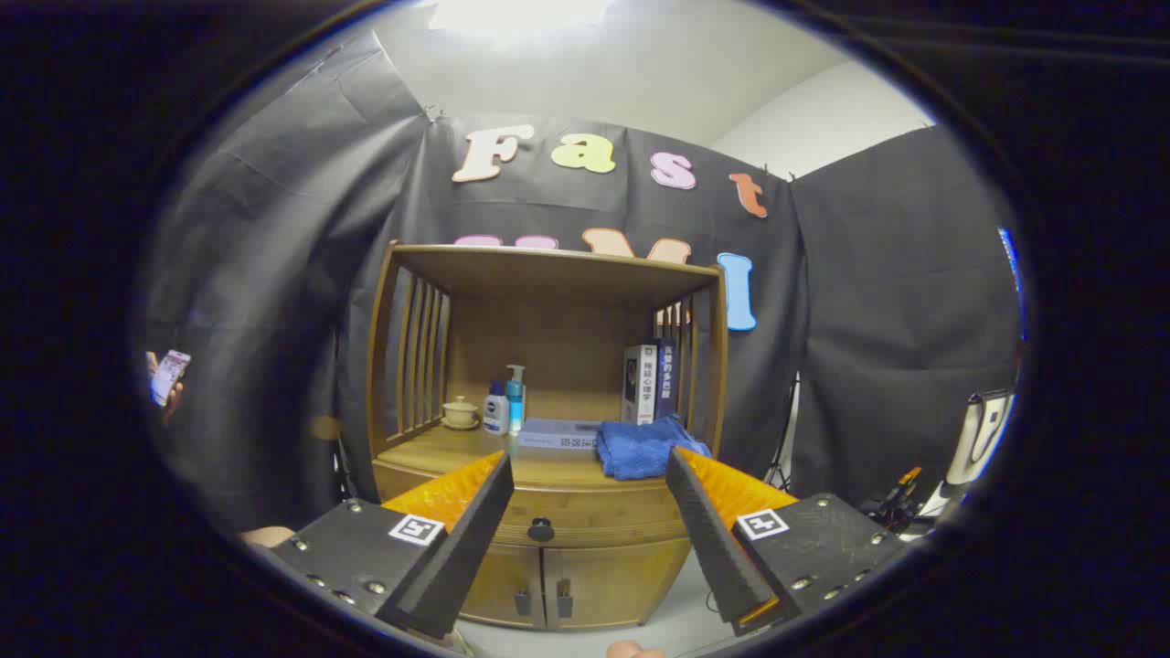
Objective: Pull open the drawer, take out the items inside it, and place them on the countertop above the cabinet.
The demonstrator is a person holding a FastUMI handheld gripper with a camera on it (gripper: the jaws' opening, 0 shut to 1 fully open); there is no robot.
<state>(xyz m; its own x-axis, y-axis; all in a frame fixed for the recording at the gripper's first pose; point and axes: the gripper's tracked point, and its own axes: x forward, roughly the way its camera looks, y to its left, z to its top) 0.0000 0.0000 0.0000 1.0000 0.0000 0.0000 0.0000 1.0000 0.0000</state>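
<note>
**Black and orange gripper with square markers**

The gripper [590,475] has two wedge-shaped fingers [466,539] that taper toward their tips. Each finger's inner face is matte black and finely textured, while the outer face is bright orange with a ribbed surface. Behind each finger sits a black angular block studded with silver screws, and each block carries a white square tag printed with a black pattern.

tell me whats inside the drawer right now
Cannot tell: the drawer is closed, its front and round knob hiding the contents. The gripper hangs open before it, holding nothing.
</note>
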